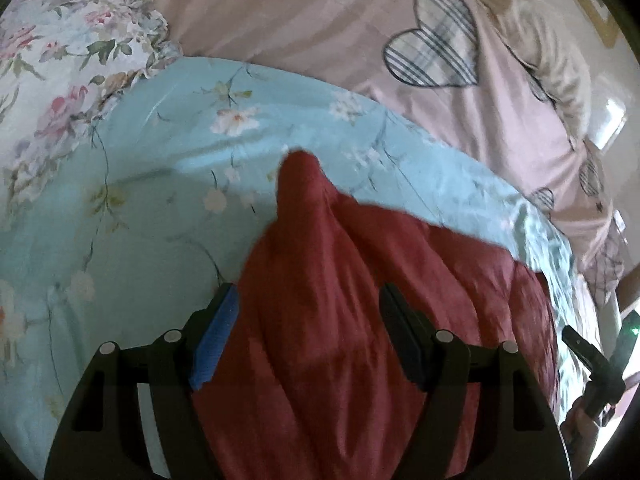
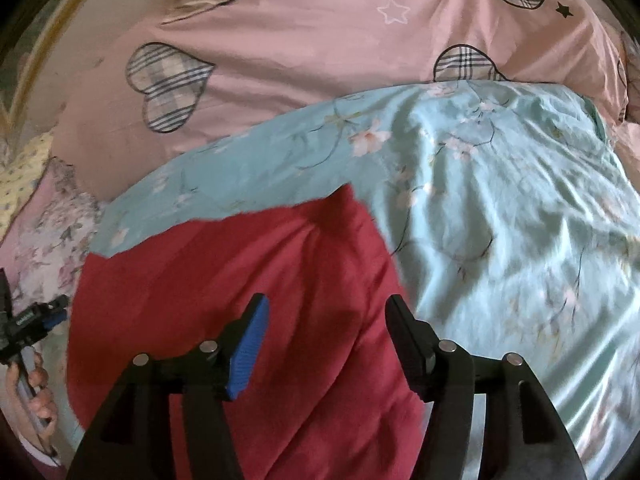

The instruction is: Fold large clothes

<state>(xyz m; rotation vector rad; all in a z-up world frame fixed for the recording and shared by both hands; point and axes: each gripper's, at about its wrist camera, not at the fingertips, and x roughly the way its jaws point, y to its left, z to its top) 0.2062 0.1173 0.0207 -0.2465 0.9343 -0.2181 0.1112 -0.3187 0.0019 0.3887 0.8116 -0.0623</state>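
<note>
A dark red garment lies bunched on a light blue floral sheet, with a pointed fold sticking up toward the far side. My left gripper is open above it, jaws wide, red cloth showing between them. In the right wrist view the red garment lies at lower left on the blue sheet. My right gripper is open just above the garment's right edge. Neither gripper holds anything. The left gripper and the hand holding it show at the left edge of the right wrist view.
A pink duvet with plaid hearts covers the bed beyond the blue sheet, also seen in the right wrist view. A white floral cloth lies at far left. The right gripper shows at the bed's right edge.
</note>
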